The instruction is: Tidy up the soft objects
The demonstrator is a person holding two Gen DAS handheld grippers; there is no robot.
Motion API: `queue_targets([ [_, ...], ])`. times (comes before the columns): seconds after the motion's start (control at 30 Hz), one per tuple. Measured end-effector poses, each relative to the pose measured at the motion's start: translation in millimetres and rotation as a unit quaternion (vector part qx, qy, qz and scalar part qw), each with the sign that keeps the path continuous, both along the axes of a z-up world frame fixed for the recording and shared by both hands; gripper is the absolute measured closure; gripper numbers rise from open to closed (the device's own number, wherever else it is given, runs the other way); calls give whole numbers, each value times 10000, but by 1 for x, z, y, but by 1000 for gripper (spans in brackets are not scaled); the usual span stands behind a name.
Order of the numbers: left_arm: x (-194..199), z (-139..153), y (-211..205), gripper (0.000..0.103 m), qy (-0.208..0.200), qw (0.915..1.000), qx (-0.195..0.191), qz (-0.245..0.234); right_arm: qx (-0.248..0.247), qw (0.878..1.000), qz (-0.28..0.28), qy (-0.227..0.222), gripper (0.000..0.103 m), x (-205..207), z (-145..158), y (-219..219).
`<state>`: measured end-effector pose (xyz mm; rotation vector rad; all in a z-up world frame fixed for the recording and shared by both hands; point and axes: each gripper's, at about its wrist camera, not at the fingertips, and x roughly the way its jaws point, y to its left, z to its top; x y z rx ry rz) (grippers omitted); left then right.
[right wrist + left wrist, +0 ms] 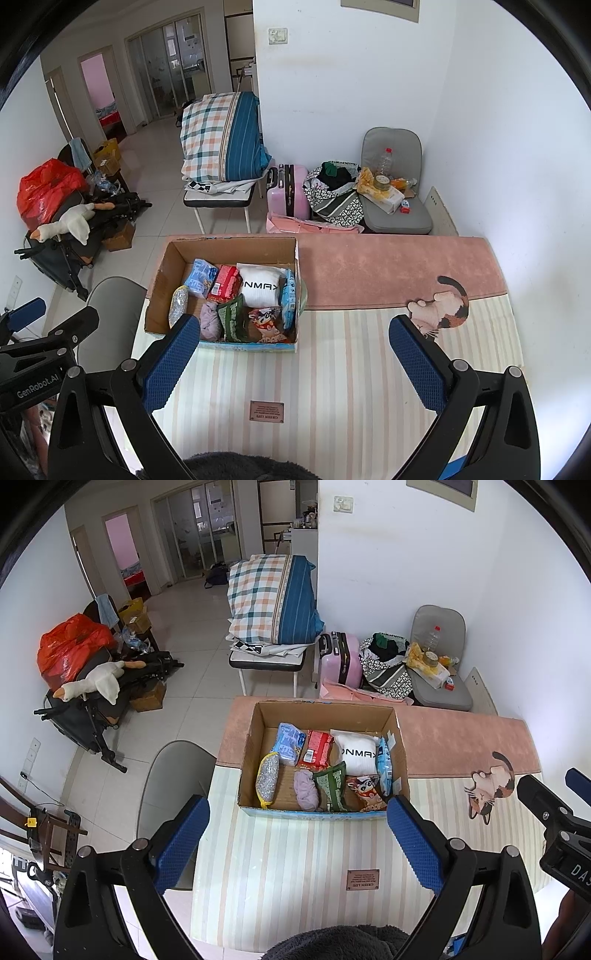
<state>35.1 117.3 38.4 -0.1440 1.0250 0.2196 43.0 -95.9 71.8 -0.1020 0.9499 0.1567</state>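
Both tongs, left and right, gape empty; only the right view shows the whole cat print.

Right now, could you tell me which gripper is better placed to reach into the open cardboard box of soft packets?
Probably the left gripper: the open cardboard box sits centred between its open fingers, whereas it lies left of the right gripper.

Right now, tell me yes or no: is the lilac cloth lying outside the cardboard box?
No. The lilac cloth lies inside the cardboard box, near its front wall beside a green packet.
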Motion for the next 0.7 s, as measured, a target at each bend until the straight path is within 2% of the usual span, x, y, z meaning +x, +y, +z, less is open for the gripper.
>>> queue_targets([
  [0.7, 3, 4, 3, 5, -31, 10000, 28, -13, -3, 10000, 10, 5, 0, 0, 1, 0],
])
